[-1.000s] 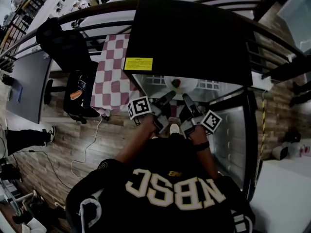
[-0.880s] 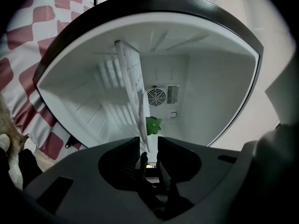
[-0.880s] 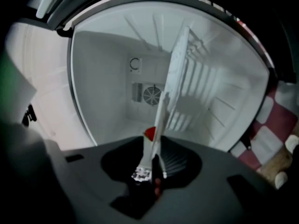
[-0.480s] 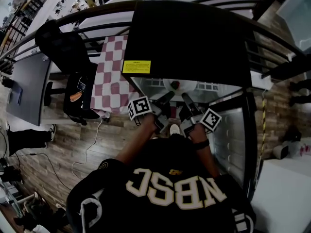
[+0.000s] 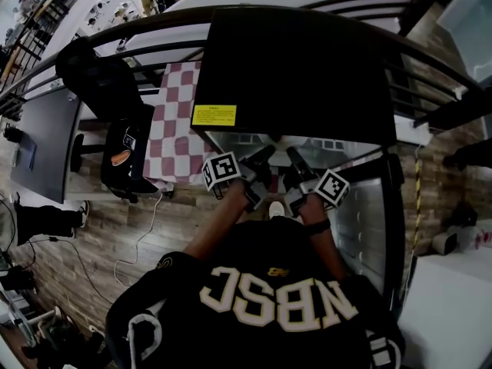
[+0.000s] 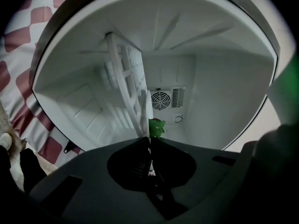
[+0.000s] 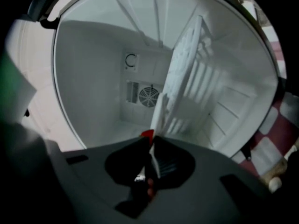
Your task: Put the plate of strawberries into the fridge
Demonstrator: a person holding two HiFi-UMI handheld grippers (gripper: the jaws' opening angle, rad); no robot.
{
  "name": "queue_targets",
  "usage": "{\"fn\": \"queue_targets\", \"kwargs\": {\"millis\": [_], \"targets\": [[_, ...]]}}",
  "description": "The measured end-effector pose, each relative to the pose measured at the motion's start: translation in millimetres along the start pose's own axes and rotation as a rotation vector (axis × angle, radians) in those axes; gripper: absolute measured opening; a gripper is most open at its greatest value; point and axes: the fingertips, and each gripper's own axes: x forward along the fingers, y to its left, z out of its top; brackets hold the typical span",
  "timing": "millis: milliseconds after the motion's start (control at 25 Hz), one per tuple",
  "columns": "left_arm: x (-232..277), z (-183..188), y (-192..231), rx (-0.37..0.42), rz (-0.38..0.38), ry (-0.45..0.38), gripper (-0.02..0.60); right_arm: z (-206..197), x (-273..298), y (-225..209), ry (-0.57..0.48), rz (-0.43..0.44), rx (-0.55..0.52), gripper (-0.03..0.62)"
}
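A black small fridge [image 5: 300, 68] stands open in front of me, and both grippers reach into its mouth. In the left gripper view the white plate [image 6: 148, 113] shows edge-on, with a green strawberry leaf [image 6: 157, 127] beside it. The left gripper [image 6: 149, 141] [image 5: 267, 152] is closing, its jaws nearly together on the plate's rim. In the right gripper view the same plate [image 7: 159, 108] runs into the jaw gap, a red strawberry [image 7: 147, 134] at its tip. The right gripper [image 7: 150, 141] [image 5: 293, 154] is closing on that rim too. The fridge's top hides the plate in the head view.
A white rack shelf [image 6: 124, 73] [image 7: 191, 64] and a fan vent [image 6: 161, 99] sit inside the fridge. The fridge door [image 5: 361, 214] hangs open at the right. A red-and-white checked cloth [image 5: 173, 129], a black chair [image 5: 104, 75] and a bag [image 5: 127, 148] stand to the left.
The head view has shifted, so the fridge's top now covers the white plate that showed on the shelf earlier. Both grippers stay at the fridge's mouth.
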Motion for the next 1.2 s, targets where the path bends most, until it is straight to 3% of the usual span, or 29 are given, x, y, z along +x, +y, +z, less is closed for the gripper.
{"fn": "queue_targets", "kwargs": {"millis": [320,560,840,920,1040,1200], "targets": [[5.6,8.6,-2.9,-0.008,0.002,-0.014,0.032,5.8,7.0,3.3,-0.002,0.008,0.016,0.044],[9.4,6.1,-3.8,-0.006,0.008,-0.008,0.032,8.0,3.9,3.5,0.027,-0.033,-0.065,0.046],[5.8,4.5,-7.2,-0.011,-0.014,-0.024,0.036,7.1,0.9,2.7,0.022,-0.051,-0.071,0.049],[5.0,6.4,-9.7,-0.004,-0.030,-0.033,0.063,8.0,0.3,4.9,0.014,-0.051,-0.084,0.074],[0.0,4.8,-10.3,0.007,-0.036,-0.027,0.140,5.2,-2.2,1.2,0.006,-0.059,-0.110,0.180],[-14.7,-1.3,-5.7,0.008,-0.034,-0.027,0.155,-2.3,-11.7,-3.4,-0.009,-0.083,-0.123,0.183]]}}
